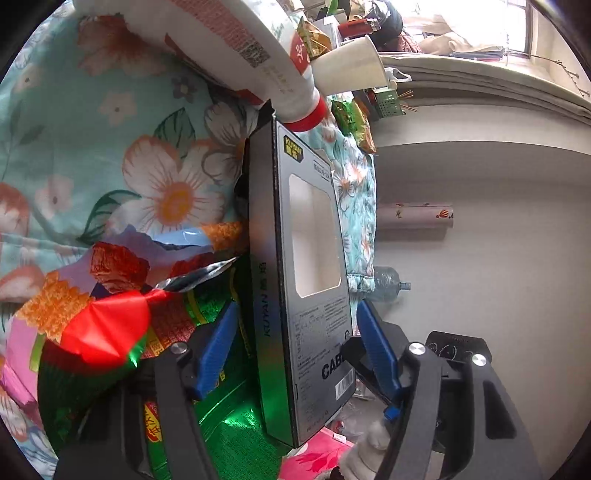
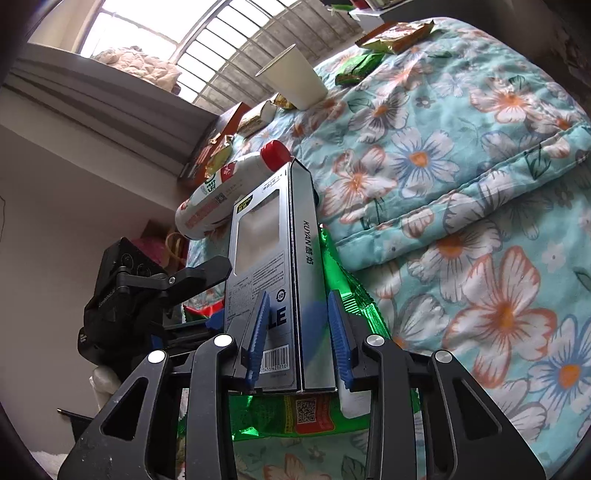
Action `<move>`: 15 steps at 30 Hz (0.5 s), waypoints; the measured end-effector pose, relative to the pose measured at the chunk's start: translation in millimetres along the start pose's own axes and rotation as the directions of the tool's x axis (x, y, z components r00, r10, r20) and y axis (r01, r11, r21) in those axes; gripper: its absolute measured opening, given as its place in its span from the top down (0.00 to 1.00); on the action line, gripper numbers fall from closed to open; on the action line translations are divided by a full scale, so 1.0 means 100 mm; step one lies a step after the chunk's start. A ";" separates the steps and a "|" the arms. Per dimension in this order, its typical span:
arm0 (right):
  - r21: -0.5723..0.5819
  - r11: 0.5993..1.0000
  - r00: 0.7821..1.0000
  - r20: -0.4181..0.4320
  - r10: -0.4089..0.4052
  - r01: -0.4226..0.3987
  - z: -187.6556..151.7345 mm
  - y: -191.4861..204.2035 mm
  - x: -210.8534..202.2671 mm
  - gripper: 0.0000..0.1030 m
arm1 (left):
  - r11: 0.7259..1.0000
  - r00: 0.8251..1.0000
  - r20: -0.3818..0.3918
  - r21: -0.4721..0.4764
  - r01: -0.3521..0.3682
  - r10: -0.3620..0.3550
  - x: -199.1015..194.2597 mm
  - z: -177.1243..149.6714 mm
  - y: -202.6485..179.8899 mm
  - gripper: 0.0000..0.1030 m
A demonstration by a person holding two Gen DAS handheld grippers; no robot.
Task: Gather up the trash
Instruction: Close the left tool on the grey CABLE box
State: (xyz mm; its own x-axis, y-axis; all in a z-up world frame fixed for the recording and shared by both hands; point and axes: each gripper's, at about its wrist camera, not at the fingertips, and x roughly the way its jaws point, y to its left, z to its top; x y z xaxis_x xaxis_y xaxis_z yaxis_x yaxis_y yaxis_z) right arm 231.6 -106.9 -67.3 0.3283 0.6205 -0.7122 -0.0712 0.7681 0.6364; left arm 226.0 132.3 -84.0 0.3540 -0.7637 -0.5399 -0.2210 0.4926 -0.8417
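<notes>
A grey KUYAN cable box (image 2: 273,280) with a clear window stands on edge on the floral bedspread. My right gripper (image 2: 299,332) is shut on the box, blue pads on both sides of its near end. The box also shows in the left wrist view (image 1: 303,280), standing between the spread blue fingers of my left gripper (image 1: 295,343), which is open around it. A green snack wrapper (image 2: 343,295) lies under the box. A white bottle with a red cap (image 2: 229,184) lies just behind it. A red and green wrapper (image 1: 107,332) lies to the left.
A white paper cup (image 2: 291,77) stands farther back on the bed, with several snack packets (image 2: 395,35) around it. The bed edge drops to the floor, where a clear plastic bottle (image 1: 388,282) lies. A window (image 2: 207,48) is behind.
</notes>
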 end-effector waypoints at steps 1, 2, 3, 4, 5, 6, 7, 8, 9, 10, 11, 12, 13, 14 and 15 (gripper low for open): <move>0.005 1.000 1.000 -0.007 0.016 -0.016 -0.01 -0.02 0.01 0.72 | 1.000 1.000 0.003 -0.003 0.003 -0.003 0.01 0.01 0.01 0.41; 0.009 1.000 1.000 -0.013 0.025 -0.025 -0.01 -0.03 0.01 0.72 | 1.000 1.000 0.004 -0.004 0.002 -0.002 0.01 0.01 0.02 0.43; 0.010 0.999 0.999 -0.018 0.035 -0.034 -0.03 -0.03 0.01 0.73 | 1.000 1.000 0.005 -0.006 0.001 -0.001 0.01 0.01 0.03 0.47; 0.008 0.999 0.999 -0.023 0.046 -0.046 -0.04 -0.03 0.01 0.75 | 1.000 1.000 0.004 -0.006 0.002 -0.002 0.00 0.00 0.04 0.49; 0.007 0.998 0.997 -0.036 0.064 -0.064 -0.05 -0.01 0.02 0.76 | 1.000 1.000 0.005 -0.005 0.004 -0.004 0.00 -0.01 0.05 0.52; 0.006 0.997 0.996 -0.043 0.073 -0.072 -0.05 0.01 0.02 0.76 | 1.000 1.000 0.011 -0.001 0.000 0.000 -0.02 -0.01 0.06 0.54; 0.001 0.998 0.997 -0.043 0.068 -0.068 -0.06 0.03 0.02 0.76 | 1.000 1.000 0.017 0.003 -0.003 0.003 -0.04 -0.03 0.07 0.57; -0.004 0.998 0.997 -0.043 0.064 -0.064 -0.06 0.04 0.02 0.77 | 1.000 1.000 0.020 0.004 0.000 0.000 -0.09 -0.04 0.09 0.60; -0.006 0.998 0.997 -0.044 0.064 -0.064 -0.05 0.06 0.01 0.77 | 1.000 1.000 0.021 0.005 0.015 -0.015 -0.11 -0.05 0.11 0.63; -0.007 0.998 0.997 -0.043 0.065 -0.065 -0.05 0.07 -0.01 0.77 | 0.999 0.999 0.021 0.008 0.031 -0.032 -0.17 -0.06 0.13 0.65; -0.014 0.998 0.997 -0.043 0.064 -0.065 -0.04 0.09 -0.02 0.77 | 0.999 0.999 0.025 0.015 0.046 -0.046 -0.20 -0.07 0.13 0.68; -0.022 0.998 0.997 -0.042 0.065 -0.066 -0.04 0.12 -0.04 0.77 | 0.998 0.998 0.031 0.025 0.059 -0.060 -0.24 -0.07 0.12 0.72; -0.028 0.997 0.997 -0.041 0.067 -0.068 -0.03 0.15 -0.06 0.77 | 0.997 0.997 0.037 0.035 0.071 -0.072 -0.28 -0.08 0.12 0.73; -0.033 0.997 0.997 -0.040 0.070 -0.071 -0.01 0.18 -0.09 0.73 | 0.996 0.996 0.043 0.044 0.079 -0.081 -0.31 -0.09 0.11 0.75; -0.038 0.997 0.997 -0.038 0.068 -0.069 0.00 0.20 -0.13 0.68 | 0.995 0.995 0.051 0.051 0.087 -0.089 -0.36 -0.10 0.12 0.76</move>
State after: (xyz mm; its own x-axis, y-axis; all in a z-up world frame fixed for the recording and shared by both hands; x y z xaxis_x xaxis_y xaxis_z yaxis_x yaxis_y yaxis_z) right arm 226.1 -99.3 -45.0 0.2870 0.6767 -0.6780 -0.1295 0.7287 0.6725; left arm 202.1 161.2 -74.4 0.4186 -0.7821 -0.4616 -0.1429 0.4452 -0.8839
